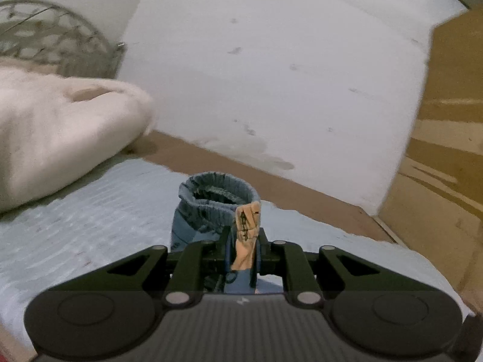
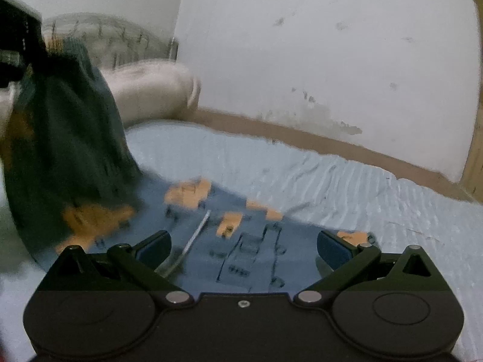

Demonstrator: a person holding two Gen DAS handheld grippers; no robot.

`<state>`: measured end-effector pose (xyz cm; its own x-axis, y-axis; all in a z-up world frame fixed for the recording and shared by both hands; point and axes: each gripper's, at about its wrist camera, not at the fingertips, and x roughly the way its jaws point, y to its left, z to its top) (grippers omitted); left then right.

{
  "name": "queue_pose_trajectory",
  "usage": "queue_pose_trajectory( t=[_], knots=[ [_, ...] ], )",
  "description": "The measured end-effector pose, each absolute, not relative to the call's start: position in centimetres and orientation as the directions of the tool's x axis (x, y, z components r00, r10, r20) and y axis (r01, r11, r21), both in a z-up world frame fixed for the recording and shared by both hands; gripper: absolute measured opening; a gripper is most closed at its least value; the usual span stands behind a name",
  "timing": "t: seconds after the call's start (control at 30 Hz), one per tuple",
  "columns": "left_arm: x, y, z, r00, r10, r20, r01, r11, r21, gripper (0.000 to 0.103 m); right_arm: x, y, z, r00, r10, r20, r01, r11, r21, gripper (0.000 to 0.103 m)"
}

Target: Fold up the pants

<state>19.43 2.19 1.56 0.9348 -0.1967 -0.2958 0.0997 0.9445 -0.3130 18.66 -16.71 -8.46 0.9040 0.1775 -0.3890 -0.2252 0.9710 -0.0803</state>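
The pants are blue with orange patches and dark prints. In the left wrist view my left gripper (image 1: 241,253) is shut on the pants (image 1: 208,211) near the ribbed waistband, pinching an orange patch, and holds that end up off the bed. In the right wrist view the pants (image 2: 241,241) lie spread on the light blue sheet, and their lifted end (image 2: 66,138) hangs at the left from the left gripper (image 2: 18,33). My right gripper (image 2: 241,249) is open just above the flat part of the pants, empty.
A light blue sheet (image 1: 75,226) covers the bed. A pale pink pillow or blanket (image 1: 60,126) lies at the head, in front of a metal headboard (image 1: 54,42). A white wall (image 1: 271,75) and a brown bed edge (image 1: 241,169) run behind. A wooden panel (image 1: 446,150) stands at right.
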Motion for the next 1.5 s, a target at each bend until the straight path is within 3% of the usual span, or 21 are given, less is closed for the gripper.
queue_pose_trajectory(
  t=[0.17,0.37,0.57,0.8,0.83,0.93,1.17,1.3,1.5],
  knots=[
    [19.9,-2.8,2.3,0.914,-0.278,-0.296,0.209,0.947,-0.245,0.015,17.0,-22.4,-5.9,0.941,0.111,-0.318,-0.115,0.993,0.008,0.102],
    [20.6,-10.1,1.5,0.859,-0.383,-0.341,0.362,0.924,-0.125,0.015,16.9,-30.7,-6.4,0.931,-0.06,-0.361,0.088,0.994,0.061,0.102],
    [21.2,-17.5,-1.8,0.774,-0.463,-0.432,0.507,0.862,-0.017,0.015,18.4,-36.1,-8.8,0.883,0.018,-0.469,0.153,0.934,0.323,0.102],
    [22.2,-22.4,-5.4,0.723,-0.451,-0.524,0.565,0.821,0.074,0.02,18.6,-36.0,-9.9,0.887,0.063,-0.457,0.11,0.933,0.342,0.102],
    [22.3,-22.7,-5.8,0.712,-0.453,-0.537,0.573,0.817,0.071,0.023,18.6,-36.2,-10.0,0.888,0.069,-0.456,0.109,0.93,0.352,0.102],
    [21.5,-22.4,-6.2,0.689,-0.477,-0.547,0.592,0.804,0.045,0.054,18.3,-36.7,-10.2,0.893,0.081,-0.443,0.107,0.917,0.385,0.102],
    [21.6,-19.6,-4.9,0.685,-0.502,-0.529,0.57,0.821,-0.041,0.085,18.1,-36.9,-10.4,0.895,0.09,-0.438,0.108,0.907,0.408,0.102],
    [21.6,-16.4,-3.6,0.727,-0.464,-0.507,0.474,0.872,-0.118,0.095,18.0,-37.0,-10.3,0.894,0.09,-0.439,0.109,0.906,0.41,0.102],
    [21.1,-9.9,-3.1,0.808,-0.265,-0.526,0.201,0.963,-0.177,0.102,18.0,-36.9,-10.3,0.892,0.088,-0.444,0.113,0.907,0.405,0.102]
  ],
)
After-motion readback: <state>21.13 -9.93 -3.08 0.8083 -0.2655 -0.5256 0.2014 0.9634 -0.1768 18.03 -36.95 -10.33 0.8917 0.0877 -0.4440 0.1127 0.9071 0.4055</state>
